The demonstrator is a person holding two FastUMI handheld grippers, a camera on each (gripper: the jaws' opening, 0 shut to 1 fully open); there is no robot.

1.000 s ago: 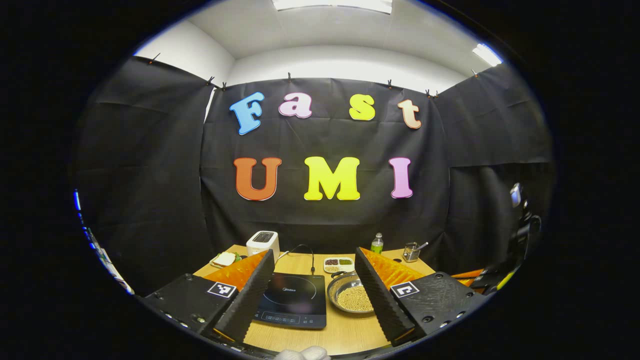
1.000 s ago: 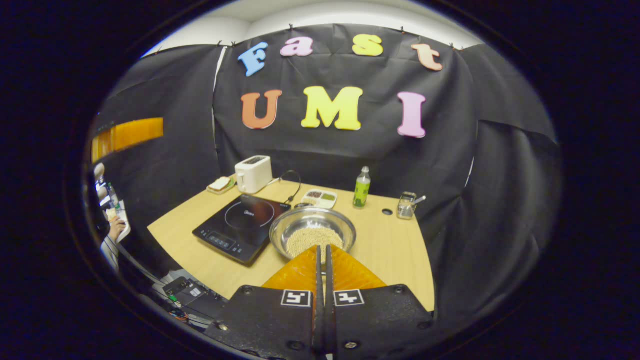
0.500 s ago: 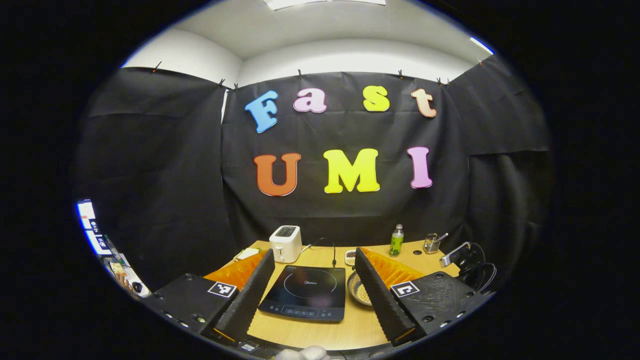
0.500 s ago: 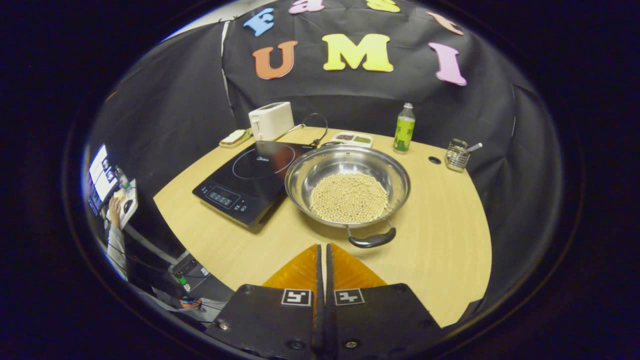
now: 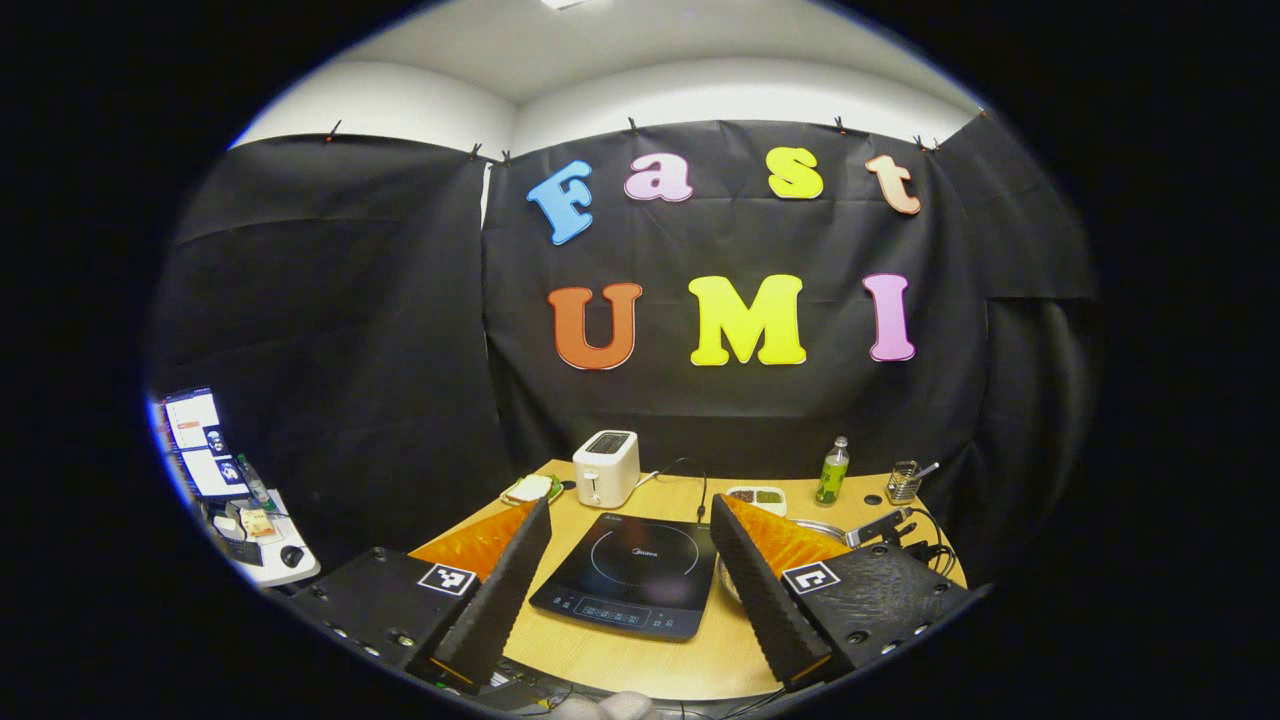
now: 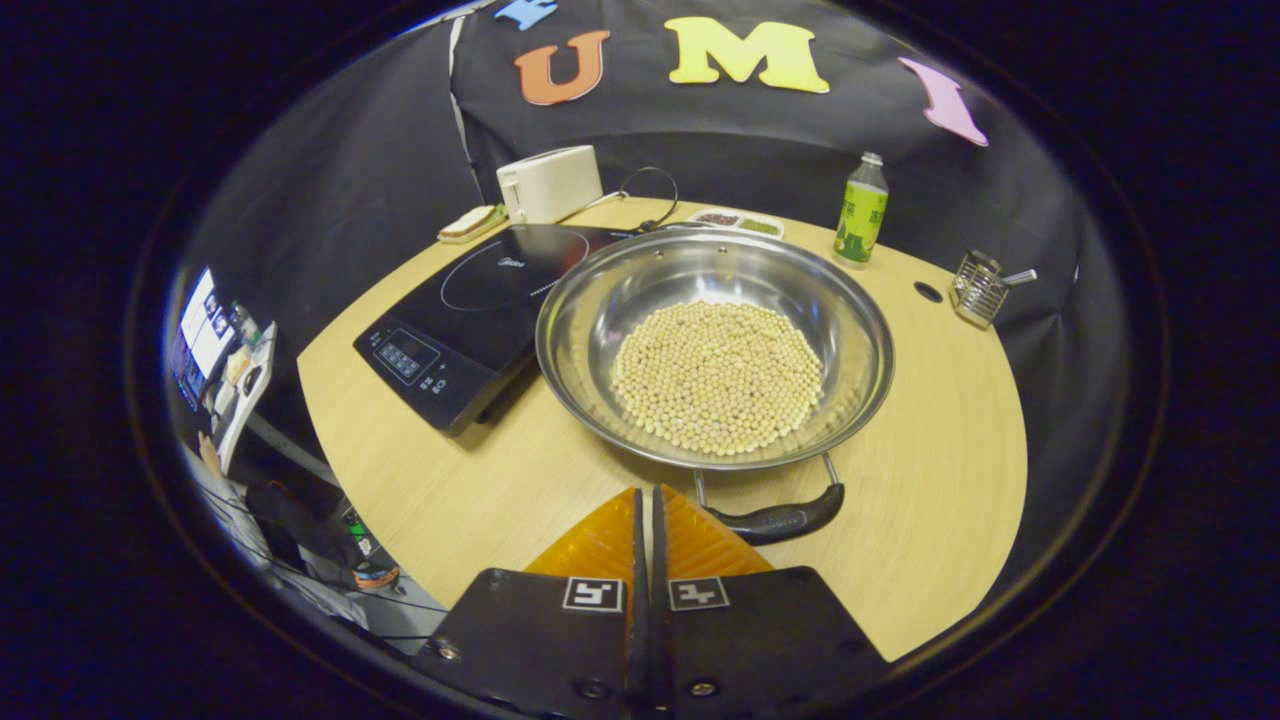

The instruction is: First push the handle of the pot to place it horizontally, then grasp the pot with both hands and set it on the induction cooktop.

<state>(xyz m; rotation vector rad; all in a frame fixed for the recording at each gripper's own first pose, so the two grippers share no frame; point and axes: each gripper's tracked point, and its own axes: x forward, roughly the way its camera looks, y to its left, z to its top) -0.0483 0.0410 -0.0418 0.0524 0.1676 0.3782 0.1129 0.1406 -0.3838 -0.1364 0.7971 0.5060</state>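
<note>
A steel pot (image 6: 600, 300) full of pale beans (image 6: 718, 375) sits on the wooden table (image 6: 940, 480), right of the black induction cooktop (image 6: 470, 300). Its near black handle (image 6: 785, 520) points toward me, just right of my right gripper (image 6: 645, 492), which is shut with nothing held and hovers close in front of the pot. In the left gripper view my left gripper (image 5: 630, 515) is open, held high in front of the cooktop (image 5: 630, 575). A sliver of the pot (image 5: 825, 527) shows behind its right finger (image 5: 765, 575), and the right gripper's body (image 5: 880, 525) is beyond it.
A white toaster (image 6: 548, 182), a sandwich plate (image 6: 470, 222), a divided dish (image 6: 740, 220), a green bottle (image 6: 860, 210) and a wire holder (image 6: 978, 290) line the table's far edge. A cable hole (image 6: 927, 292) is near the holder. A desk with screens (image 5: 205, 455) stands left.
My right gripper has moved forward and down toward the pot, whose near handle now lies just past its tips. My left gripper has swung left, so the cooktop sits between its fingers.
</note>
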